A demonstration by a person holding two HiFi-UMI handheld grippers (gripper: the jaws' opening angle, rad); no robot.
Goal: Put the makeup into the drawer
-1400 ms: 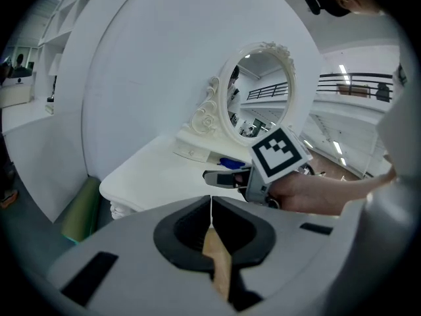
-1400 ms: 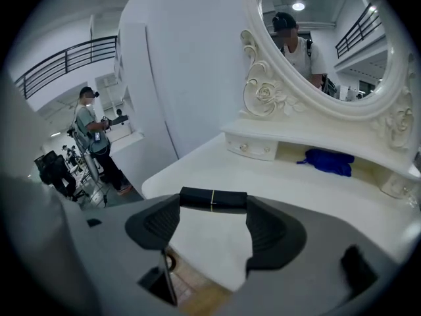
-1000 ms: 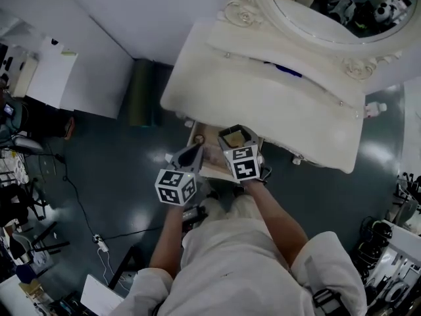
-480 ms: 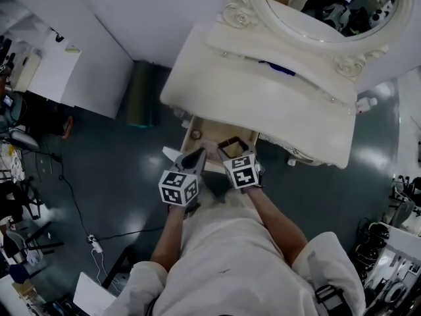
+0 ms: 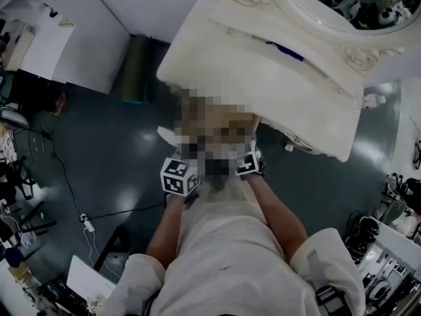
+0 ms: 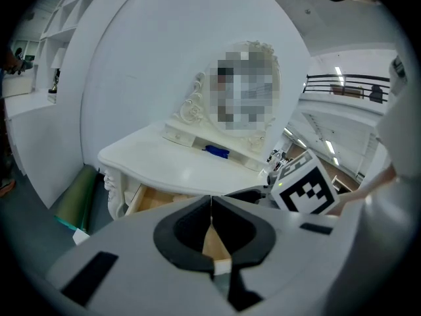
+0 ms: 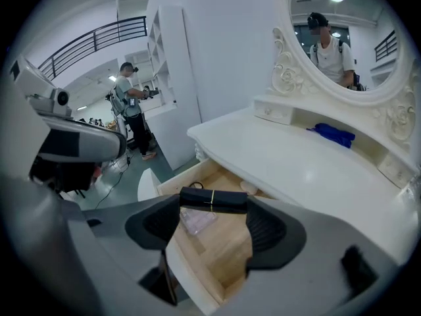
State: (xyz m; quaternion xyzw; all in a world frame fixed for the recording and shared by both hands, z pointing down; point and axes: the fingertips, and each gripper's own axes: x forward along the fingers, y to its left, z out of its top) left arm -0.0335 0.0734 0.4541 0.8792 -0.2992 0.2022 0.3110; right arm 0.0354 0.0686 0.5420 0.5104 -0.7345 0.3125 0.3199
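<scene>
Right gripper (image 7: 212,207), pinching the black makeup case (image 7: 197,199), has dropped closer over the open drawer (image 7: 223,245), so letting go looks near; left gripper (image 6: 211,216) hangs beside it, jaws pressed together, empty.
</scene>
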